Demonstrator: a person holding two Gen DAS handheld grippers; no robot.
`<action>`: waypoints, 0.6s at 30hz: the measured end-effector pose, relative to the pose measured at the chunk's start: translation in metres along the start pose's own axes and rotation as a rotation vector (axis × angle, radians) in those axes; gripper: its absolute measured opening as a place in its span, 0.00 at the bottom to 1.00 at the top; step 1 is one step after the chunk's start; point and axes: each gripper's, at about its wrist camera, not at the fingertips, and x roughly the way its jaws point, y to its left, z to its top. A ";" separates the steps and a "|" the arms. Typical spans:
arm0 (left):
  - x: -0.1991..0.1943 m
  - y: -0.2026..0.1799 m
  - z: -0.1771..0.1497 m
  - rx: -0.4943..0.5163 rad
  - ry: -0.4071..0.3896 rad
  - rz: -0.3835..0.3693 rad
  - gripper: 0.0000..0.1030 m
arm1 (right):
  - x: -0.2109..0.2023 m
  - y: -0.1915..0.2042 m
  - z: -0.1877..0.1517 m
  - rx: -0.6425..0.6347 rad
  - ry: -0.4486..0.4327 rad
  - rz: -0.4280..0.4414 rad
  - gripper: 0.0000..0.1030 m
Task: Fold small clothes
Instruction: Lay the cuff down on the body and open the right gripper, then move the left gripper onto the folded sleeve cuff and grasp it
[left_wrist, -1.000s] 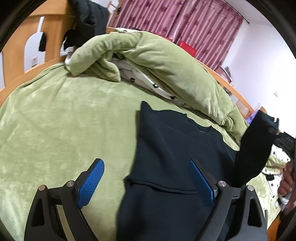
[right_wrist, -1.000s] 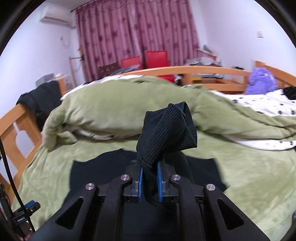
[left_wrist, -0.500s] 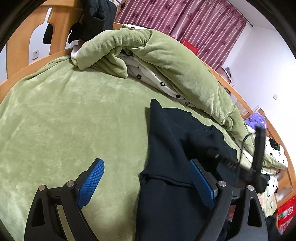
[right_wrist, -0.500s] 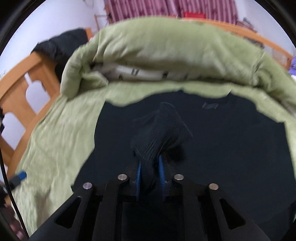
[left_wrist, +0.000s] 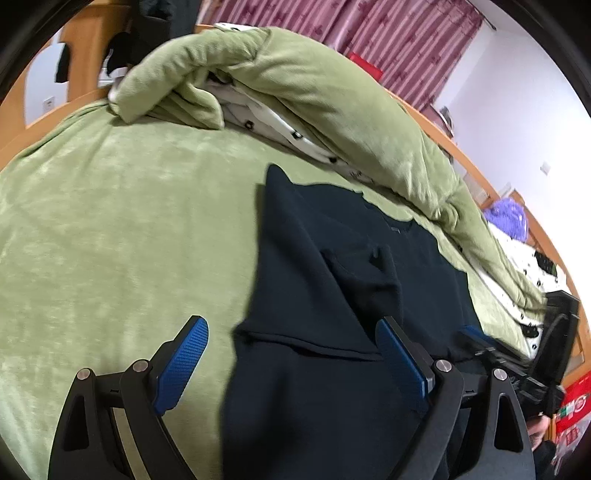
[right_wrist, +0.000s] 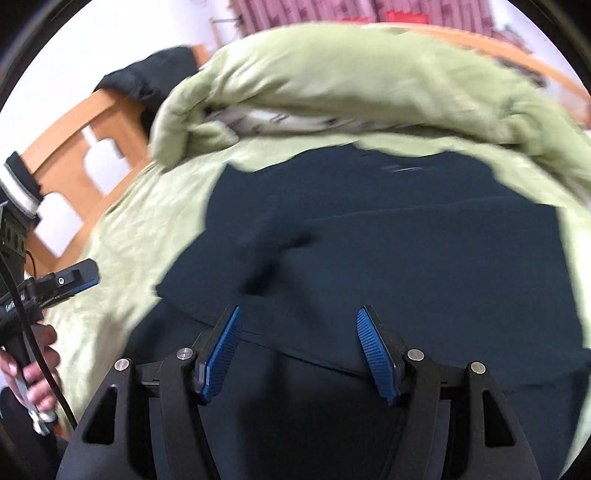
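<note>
A dark navy sweater (left_wrist: 332, 295) lies flat on the green bed cover, with one sleeve folded across its chest, the cuff (left_wrist: 376, 266) resting on the body. It also fills the right wrist view (right_wrist: 388, 240). My left gripper (left_wrist: 291, 354) is open and empty, hovering over the sweater's left side. My right gripper (right_wrist: 299, 347) is open and empty, above the sweater's lower part. The left gripper's tip (right_wrist: 74, 280) shows at the left of the right wrist view, held by a hand.
A rolled green duvet (left_wrist: 314, 92) with white patterned lining lies behind the sweater. A wooden bed frame (right_wrist: 74, 147) rims the bed. Dark clothes (right_wrist: 147, 74) hang on the headboard. A purple plush toy (left_wrist: 506, 218) sits at the far right.
My right gripper carried the sleeve cuff down onto the sweater's chest, opened and let it go, then drew back. The left gripper stayed open and shifted slightly.
</note>
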 end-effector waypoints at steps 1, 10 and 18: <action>0.005 -0.007 -0.001 0.013 0.005 0.003 0.89 | -0.010 -0.012 -0.003 0.002 -0.016 -0.041 0.62; 0.045 -0.075 -0.014 0.171 0.006 0.056 0.88 | -0.052 -0.141 -0.036 0.166 -0.086 -0.314 0.62; 0.107 -0.134 -0.004 0.290 -0.005 0.187 0.87 | -0.033 -0.220 -0.053 0.301 -0.054 -0.365 0.49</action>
